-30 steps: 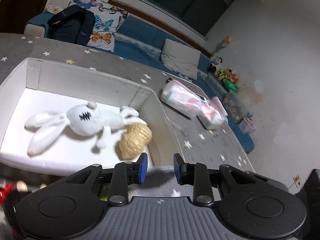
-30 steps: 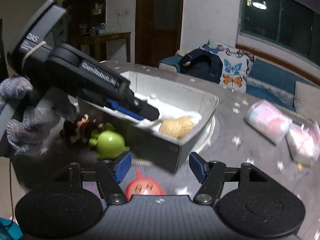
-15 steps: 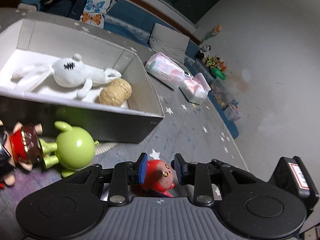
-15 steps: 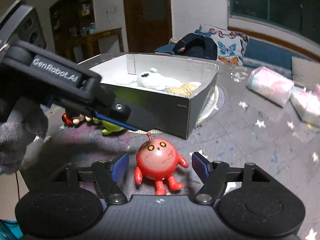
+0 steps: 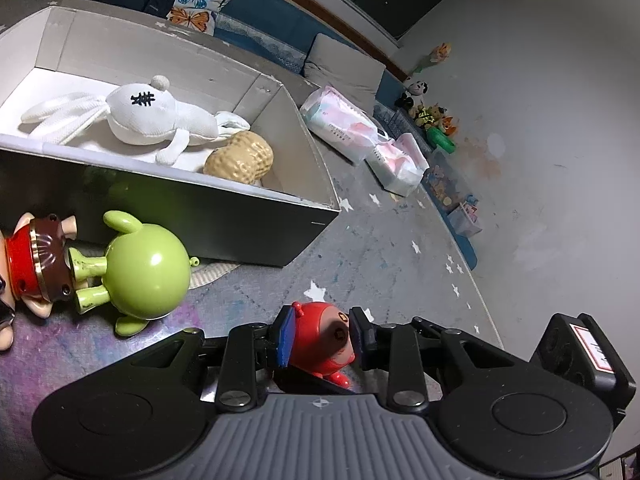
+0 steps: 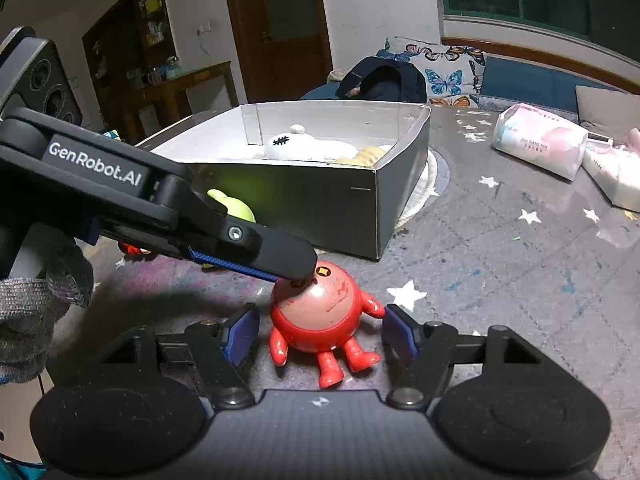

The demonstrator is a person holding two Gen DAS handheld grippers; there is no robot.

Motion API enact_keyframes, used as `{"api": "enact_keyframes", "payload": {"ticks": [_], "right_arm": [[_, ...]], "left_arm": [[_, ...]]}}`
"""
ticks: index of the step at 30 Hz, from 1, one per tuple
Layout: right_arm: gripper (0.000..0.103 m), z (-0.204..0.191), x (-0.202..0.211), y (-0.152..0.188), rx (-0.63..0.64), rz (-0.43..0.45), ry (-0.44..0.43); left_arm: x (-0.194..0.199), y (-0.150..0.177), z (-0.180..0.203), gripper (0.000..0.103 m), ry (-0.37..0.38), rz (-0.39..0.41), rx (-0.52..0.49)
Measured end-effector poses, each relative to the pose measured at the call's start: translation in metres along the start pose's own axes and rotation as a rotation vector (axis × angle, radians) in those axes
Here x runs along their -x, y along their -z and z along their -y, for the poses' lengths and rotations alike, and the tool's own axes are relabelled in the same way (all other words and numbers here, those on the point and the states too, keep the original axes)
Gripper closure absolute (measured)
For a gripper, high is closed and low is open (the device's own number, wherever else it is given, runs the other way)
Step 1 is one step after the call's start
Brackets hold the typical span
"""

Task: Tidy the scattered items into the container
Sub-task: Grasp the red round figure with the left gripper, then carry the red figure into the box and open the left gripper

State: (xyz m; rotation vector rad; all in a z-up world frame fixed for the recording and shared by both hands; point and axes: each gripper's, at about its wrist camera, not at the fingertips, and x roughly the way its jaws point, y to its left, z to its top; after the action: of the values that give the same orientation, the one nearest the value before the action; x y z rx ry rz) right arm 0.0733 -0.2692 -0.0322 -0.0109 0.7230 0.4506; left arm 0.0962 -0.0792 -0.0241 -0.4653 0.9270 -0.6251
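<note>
Red toy [image 5: 320, 340] clamped in left hand-held gripper [image 5: 320, 338], head hidden; right hand-held gripper [image 6: 318, 334] wide, flanking it.

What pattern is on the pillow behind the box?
Butterflies on the pillow, clearest in the right wrist view.

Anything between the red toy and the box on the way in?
Only bare star-print mat lies between the red toy and the box corner; right wrist view shows it.
</note>
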Motion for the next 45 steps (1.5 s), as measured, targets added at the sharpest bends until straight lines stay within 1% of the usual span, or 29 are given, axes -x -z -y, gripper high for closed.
{"api": "enact_keyframes", "payload": {"ticks": [5,10,21,27,32,37,41,45], "right_arm": [[0.040,0.000,-0.001,0.001,-0.001,0.001,0.017],[0.041,0.000,-0.002,0.001,-0.014,0.005,0.026],[0.041,-0.002,0.002,0.003,-0.010,0.018,0.031],[0.041,-0.010,0.015,-0.005,0.025,0.054,0.041],[0.041,-0.019,0.026,-0.027,0.071,0.106,0.040],[0.041,-0.028,0.022,-0.060,0.129,0.144,0.029],[0.041,-0.034,0.006,-0.087,0.166,0.141,0.006],[0.041,-0.038,-0.019,-0.112,0.192,0.106,-0.022]], "left_arm": [[-0.002,0.000,-0.002,0.071,0.003,-0.003,0.005],[-0.004,0.001,-0.006,0.069,0.005,-0.010,0.027],[-0.001,0.003,-0.006,0.069,0.019,-0.008,0.031],[0.015,0.000,0.001,0.069,0.046,0.034,0.022],[0.039,-0.011,0.010,0.069,0.060,0.108,-0.003],[0.058,-0.032,0.010,0.069,0.049,0.183,-0.014],[0.067,-0.053,0.000,0.069,0.024,0.224,-0.002],[0.064,-0.074,-0.018,0.069,0.003,0.230,0.039]]}}
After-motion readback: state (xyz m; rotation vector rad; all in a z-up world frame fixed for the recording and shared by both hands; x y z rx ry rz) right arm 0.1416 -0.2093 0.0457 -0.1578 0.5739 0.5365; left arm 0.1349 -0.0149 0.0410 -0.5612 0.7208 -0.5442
